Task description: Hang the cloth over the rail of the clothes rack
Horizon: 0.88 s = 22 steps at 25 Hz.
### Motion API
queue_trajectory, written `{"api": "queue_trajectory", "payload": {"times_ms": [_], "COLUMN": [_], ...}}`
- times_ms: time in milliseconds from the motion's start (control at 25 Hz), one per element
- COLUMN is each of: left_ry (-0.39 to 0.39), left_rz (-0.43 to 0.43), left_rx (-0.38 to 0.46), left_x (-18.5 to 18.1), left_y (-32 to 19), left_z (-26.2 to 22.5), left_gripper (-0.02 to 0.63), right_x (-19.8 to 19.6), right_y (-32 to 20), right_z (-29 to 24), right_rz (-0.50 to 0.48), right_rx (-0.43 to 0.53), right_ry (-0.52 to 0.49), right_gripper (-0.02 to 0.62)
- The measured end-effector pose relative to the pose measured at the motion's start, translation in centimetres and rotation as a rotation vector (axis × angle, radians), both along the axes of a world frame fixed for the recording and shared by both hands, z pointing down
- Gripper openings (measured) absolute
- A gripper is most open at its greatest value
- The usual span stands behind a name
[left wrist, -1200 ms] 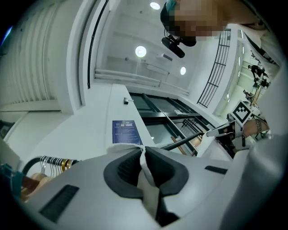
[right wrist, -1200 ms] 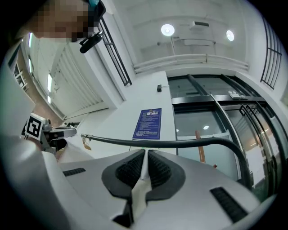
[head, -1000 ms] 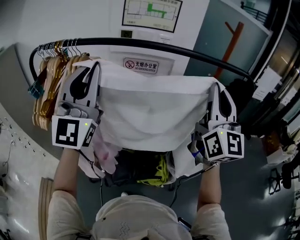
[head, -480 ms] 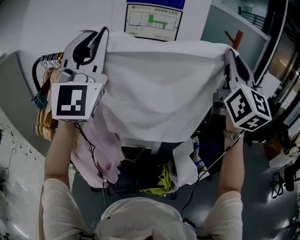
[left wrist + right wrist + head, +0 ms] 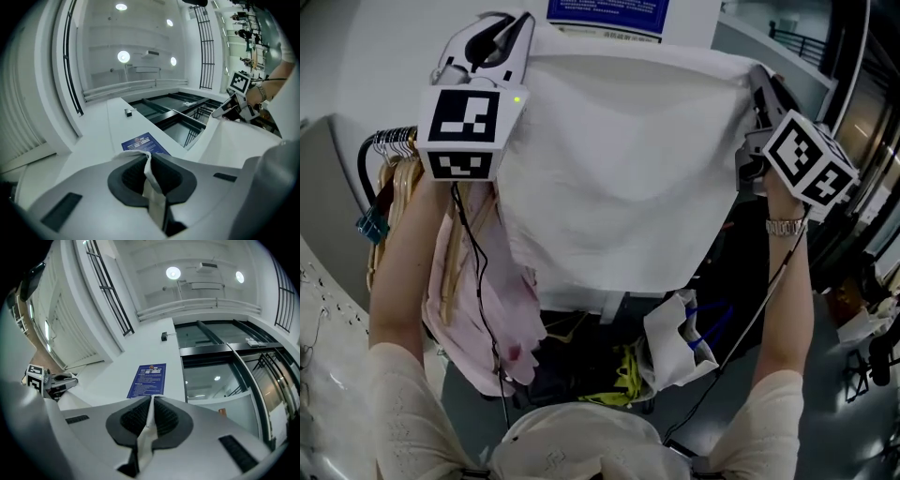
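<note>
I hold a white cloth [image 5: 619, 159] stretched wide between both grippers, raised high in the head view. My left gripper [image 5: 523, 26] is shut on its upper left corner, and a pinched strip of the cloth [image 5: 152, 187] shows between the jaws in the left gripper view. At the upper right corner my right gripper [image 5: 757, 80] is shut on the cloth [image 5: 146, 430] too. The cloth hangs down in front of the clothes rack; only the black rail's left bend [image 5: 367, 155] shows, below my left gripper.
Wooden hangers [image 5: 394, 187] and a pink garment [image 5: 487, 300] hang at the rack's left end. Below lies a heap of dark and yellow things with a white bag [image 5: 675, 337]. A blue sign [image 5: 605, 9] is on the white wall behind.
Both grippers have risen with the cloth, from rail height to well above it. The cloth now covers most of the rail that was visible a second ago.
</note>
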<state>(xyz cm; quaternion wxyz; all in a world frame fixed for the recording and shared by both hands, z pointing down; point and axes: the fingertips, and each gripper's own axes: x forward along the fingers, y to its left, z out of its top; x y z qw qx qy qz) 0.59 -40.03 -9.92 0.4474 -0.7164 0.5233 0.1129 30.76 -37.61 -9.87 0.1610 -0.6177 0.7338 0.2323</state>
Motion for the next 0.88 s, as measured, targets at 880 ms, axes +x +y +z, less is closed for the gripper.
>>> {"api": "queue_trajectory", "payload": {"times_ms": [880], "left_ry": [-0.469], "left_rz": [-0.473], "left_rx": [-0.362], "left_x": [2.6], "left_y": [-13.8], "left_z": [6.1], "left_gripper": [0.023], "right_x": [1.0], "right_y": [-11.0], "right_z": [5.2], "right_rz": [-0.186], "right_rx": [-0.536], "right_ry": [0.083], "right_gripper": [0.062]}}
